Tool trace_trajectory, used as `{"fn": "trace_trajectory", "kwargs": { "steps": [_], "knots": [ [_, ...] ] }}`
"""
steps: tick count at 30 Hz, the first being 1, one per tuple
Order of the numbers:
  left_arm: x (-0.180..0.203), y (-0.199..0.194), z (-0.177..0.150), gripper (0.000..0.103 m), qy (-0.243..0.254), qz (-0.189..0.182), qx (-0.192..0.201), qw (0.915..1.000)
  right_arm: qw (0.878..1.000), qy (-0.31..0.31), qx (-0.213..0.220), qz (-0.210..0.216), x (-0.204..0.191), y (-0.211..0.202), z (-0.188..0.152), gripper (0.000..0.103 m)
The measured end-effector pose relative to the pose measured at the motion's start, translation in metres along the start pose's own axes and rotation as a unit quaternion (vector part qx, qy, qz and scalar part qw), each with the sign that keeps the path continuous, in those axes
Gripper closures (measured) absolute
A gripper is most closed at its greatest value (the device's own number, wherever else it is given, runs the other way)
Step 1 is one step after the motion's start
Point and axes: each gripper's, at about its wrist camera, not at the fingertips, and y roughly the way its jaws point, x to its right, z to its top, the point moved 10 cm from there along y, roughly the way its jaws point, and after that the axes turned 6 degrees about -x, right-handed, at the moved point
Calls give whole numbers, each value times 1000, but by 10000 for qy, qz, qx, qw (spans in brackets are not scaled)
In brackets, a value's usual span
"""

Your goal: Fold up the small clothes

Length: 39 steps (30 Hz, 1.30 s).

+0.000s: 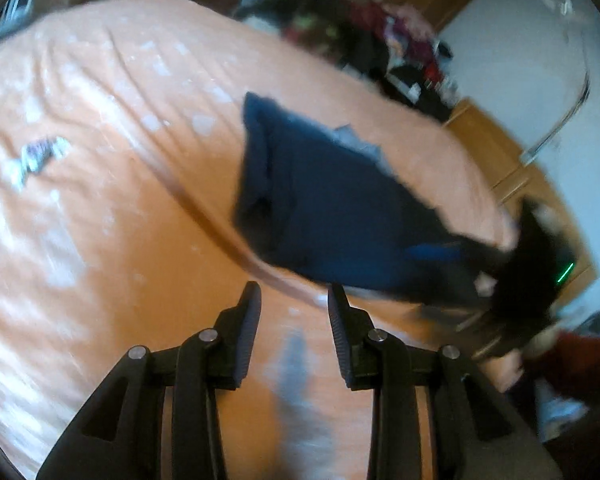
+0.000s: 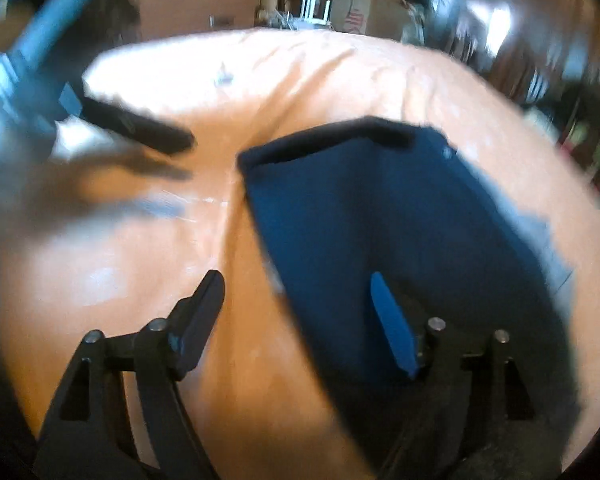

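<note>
A dark blue garment (image 1: 324, 196) lies partly folded on an orange bed sheet (image 1: 112, 208). My left gripper (image 1: 294, 300) hangs open just short of the garment's near edge, with nothing between its fingers. In the right wrist view the same garment (image 2: 372, 216) spreads ahead and to the right. My right gripper (image 2: 298, 284) is open, its right finger over the cloth and its left finger over bare sheet. The right gripper (image 1: 532, 264) shows as a dark blur at the garment's right end in the left wrist view. The left gripper (image 2: 156, 136) appears blurred at the upper left of the right wrist view.
A small patterned cloth (image 1: 36, 156) lies on the sheet to the far left. Piled clothes (image 1: 380, 36) and wooden furniture (image 1: 496, 152) stand beyond the bed's far and right edges. A red sleeve (image 1: 576, 364) shows at the lower right.
</note>
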Motion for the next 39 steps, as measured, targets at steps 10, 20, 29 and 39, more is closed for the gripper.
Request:
{"fn": "trace_trajectory", "kwargs": {
  "steps": [10,20,29,39],
  "knots": [
    [6,14,-5,62,-437,-457,-6,9980,9975,-195,-277,-616,10,23,-17,46],
    [28,59,17,47,-975,-565,190,9934,9973,706,96,-187,34,-17,14,100],
    [-18,65,61,86,-1484,155,806,9855,9959,897,60,-27,26,-7,10,99],
    [-50,-23,65,85,-1402,-73,1171,9831,9964,849,-5,26,20,2,6,90]
  ]
}}
